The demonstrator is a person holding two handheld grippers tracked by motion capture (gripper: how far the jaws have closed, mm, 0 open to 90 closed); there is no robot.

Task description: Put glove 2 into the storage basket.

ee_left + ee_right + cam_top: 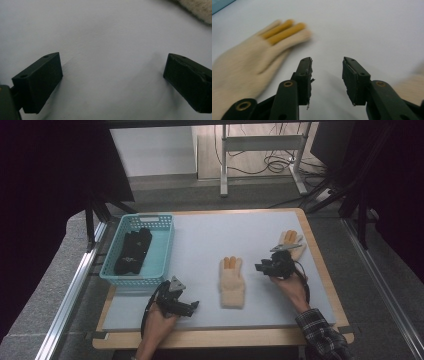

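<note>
A pale grey mat (210, 235) covers the wooden table, and everything in play lies on it. At its far left edge stands a turquoise plastic basket with slotted walls (161, 251), holding a heap of black fabric items (132, 251). Near the middle of the mat lies a cream knitted glove with two orange fingers (232, 281), flat, cuff toward the person and fingers pointing away. A second cream knitted glove with orange fingertips (294, 241) lies toward the far right edge, partly behind the right gripper (263, 266). That gripper sits between the two gloves, aimed toward the middle glove; in the right gripper view its jaws stand moderately apart with bare mat between them, the middle glove (249, 65) lies off to one side just beyond the tip of the nearer jaw, untouched, and a bit of the other glove (410, 87) shows at the opposite edge. The left gripper (192, 306) rests low near the front of the mat, just beside the basket's near corner; its jaws are spread wide over bare mat, with the cuff of the middle glove (197, 10) ahead of them and clear of both fingers.
</note>
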